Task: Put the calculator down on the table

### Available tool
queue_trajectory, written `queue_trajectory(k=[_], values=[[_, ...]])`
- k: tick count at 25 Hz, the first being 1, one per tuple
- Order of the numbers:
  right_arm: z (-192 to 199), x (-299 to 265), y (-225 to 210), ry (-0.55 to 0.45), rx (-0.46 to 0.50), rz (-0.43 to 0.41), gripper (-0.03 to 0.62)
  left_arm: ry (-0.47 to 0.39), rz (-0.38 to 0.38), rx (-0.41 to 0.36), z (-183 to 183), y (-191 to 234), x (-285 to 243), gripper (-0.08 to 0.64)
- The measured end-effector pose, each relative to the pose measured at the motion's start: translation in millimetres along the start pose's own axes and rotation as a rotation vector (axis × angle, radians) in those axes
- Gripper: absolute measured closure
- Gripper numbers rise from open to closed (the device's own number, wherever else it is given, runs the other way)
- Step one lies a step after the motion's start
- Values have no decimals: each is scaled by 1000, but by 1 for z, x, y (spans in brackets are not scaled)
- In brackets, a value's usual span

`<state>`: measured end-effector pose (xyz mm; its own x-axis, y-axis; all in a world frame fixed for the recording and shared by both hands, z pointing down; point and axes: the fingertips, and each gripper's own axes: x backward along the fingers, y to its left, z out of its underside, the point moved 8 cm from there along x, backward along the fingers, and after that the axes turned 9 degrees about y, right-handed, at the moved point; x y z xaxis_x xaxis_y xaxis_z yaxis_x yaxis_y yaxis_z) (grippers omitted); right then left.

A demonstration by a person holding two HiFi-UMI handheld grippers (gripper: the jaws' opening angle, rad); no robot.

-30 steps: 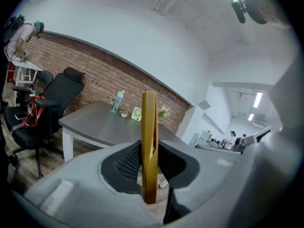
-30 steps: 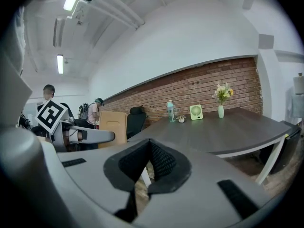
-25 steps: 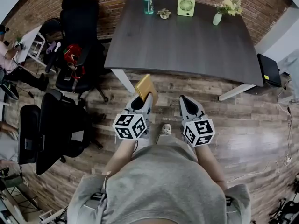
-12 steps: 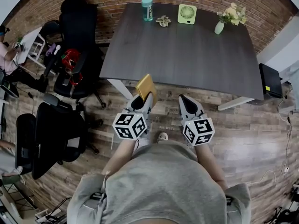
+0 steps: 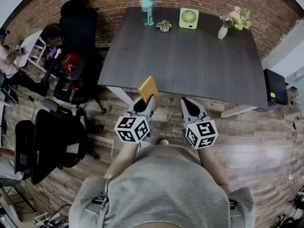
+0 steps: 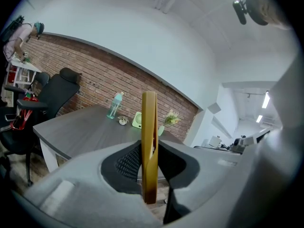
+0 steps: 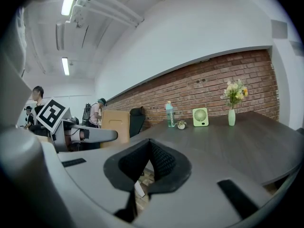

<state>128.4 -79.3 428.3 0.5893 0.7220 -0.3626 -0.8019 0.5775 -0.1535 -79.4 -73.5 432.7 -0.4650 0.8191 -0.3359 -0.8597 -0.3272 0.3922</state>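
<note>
Hard to make out: no view shows me the keys of the calculator (image 5: pixel 148 88), and the small object (image 5: pixel 164 25) beside the bottle (image 5: pixel 147 11) is too small to identify. The left hand-held gripper (image 5: pixel 147 100) pinches the calculator upright at the near edge of the tabletop (image 5: pixel 190 61), by its near-left corner. I cannot tell whether it hangs over tabletop or floor. The left gripper view gives only its thin yellow edge between the pads; the right gripper view gives a plain broad side. The right hand-held gripper (image 5: pixel 186 100) is pressed together, empty. Along the far edge stand the bottle, a fan (image 5: pixel 188 18) and a vase of flowers (image 5: pixel 223 28). Office chairs (image 5: pixel 76 56) crowd the left.
</note>
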Motion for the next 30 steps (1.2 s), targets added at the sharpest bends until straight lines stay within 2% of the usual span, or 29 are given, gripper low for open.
queue_trajectory(k=[16, 30], values=[[8, -10, -4, 15, -11, -24, 590, 2, -36, 0, -2, 7, -10, 474], [-7, -51, -41, 31, -14, 18, 590, 64, 5, -4, -20, 35, -79, 474]])
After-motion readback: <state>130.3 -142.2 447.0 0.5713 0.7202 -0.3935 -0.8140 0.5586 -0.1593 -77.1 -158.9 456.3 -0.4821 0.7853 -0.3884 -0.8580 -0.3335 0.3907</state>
